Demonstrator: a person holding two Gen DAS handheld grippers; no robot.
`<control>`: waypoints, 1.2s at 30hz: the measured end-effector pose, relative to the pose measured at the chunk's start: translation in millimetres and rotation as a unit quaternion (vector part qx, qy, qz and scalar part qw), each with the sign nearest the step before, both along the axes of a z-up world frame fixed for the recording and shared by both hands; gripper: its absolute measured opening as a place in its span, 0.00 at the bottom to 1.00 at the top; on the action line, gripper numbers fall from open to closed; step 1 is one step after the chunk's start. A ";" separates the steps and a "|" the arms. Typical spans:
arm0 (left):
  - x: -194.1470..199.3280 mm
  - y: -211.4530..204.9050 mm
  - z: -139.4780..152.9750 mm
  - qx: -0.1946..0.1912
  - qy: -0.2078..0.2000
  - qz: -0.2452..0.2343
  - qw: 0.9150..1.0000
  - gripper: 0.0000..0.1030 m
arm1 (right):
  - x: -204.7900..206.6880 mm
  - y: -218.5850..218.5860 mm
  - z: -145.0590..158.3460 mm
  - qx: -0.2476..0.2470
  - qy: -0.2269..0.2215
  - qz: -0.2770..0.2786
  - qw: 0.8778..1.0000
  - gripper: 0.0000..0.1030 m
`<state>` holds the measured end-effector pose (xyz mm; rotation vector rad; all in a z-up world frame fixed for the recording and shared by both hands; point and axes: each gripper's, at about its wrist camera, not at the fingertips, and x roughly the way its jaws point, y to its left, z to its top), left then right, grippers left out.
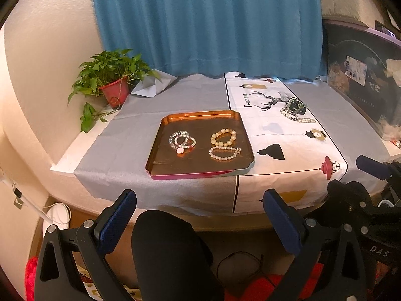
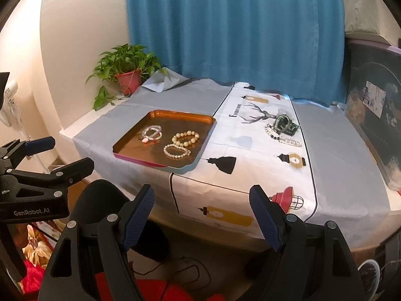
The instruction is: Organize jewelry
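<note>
An orange tray sits on the table and holds a clear bead bracelet stack, a big cream bead bracelet and a small pearl bracelet. To its right, on the printed cloth, lie a green bangle pile and a white bead strand. My left gripper is open and empty, held before the table's front edge. My right gripper is open and empty, also short of the edge.
A potted plant stands at the table's back left. A blue curtain hangs behind. A dark storage box stands at the right. A black chair back is below my left gripper.
</note>
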<state>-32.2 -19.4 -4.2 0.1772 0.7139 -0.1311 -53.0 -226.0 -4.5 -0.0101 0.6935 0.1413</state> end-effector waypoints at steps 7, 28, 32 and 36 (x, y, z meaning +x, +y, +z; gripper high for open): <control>3.5 -4.8 -3.5 0.005 0.003 -0.002 1.000 0.98 | 4.9 -4.7 -6.6 0.002 0.009 -0.004 1.000 0.76; 84.3 -74.9 -28.6 0.027 0.050 -0.065 0.996 0.98 | 46.5 -86.5 -30.0 0.014 0.032 -0.094 0.995 0.76; 130.4 -115.4 -28.3 0.027 0.058 -0.098 0.993 0.98 | 74.0 -132.7 -34.9 0.004 0.029 -0.132 0.991 0.76; 193.0 -164.7 -41.0 0.009 0.101 -0.131 0.986 0.98 | 122.7 -180.4 -48.9 0.003 0.034 -0.147 0.989 0.76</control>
